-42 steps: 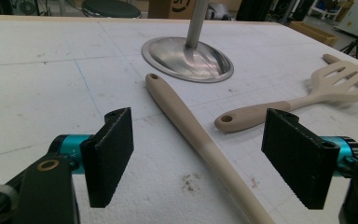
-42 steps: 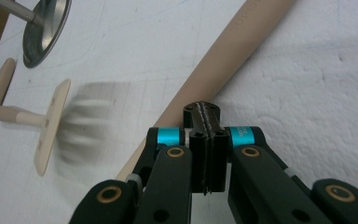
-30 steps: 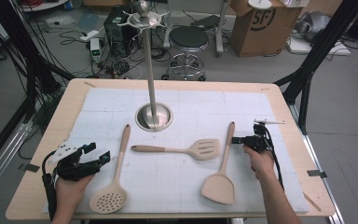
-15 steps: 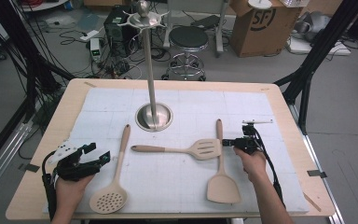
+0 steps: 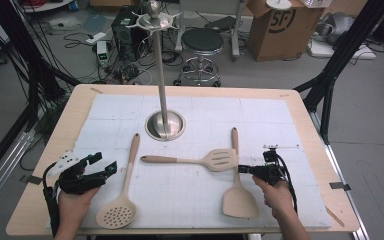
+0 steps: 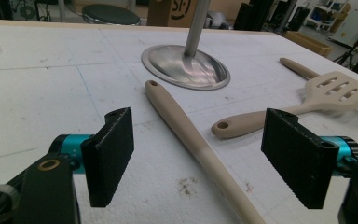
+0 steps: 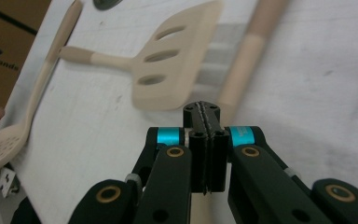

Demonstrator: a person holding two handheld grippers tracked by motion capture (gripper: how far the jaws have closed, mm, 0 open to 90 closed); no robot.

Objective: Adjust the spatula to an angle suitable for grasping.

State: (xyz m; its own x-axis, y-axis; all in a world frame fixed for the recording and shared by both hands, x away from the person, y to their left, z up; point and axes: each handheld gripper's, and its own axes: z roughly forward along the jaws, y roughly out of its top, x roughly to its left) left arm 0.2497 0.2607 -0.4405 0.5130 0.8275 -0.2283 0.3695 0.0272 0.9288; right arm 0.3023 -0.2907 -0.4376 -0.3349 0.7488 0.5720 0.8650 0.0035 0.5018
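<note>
With its fingers closed flat on each other and gripping nothing, our right gripper (image 5: pixel 242 169) had pushed the solid turner (image 5: pixel 238 188) sideways across the tabletop (image 5: pixel 310 125) — over the last second its handle swung from well right of the stand base (image 5: pixel 165 125) to touching the slotted turner (image 5: pixel 219 159). It lay flat, blade toward us. We judged this a nudge to line up a pick. Our left gripper (image 5: pixel 100 164) waited open beside the skimmer (image 5: pixel 125 185), left of the base.
</note>
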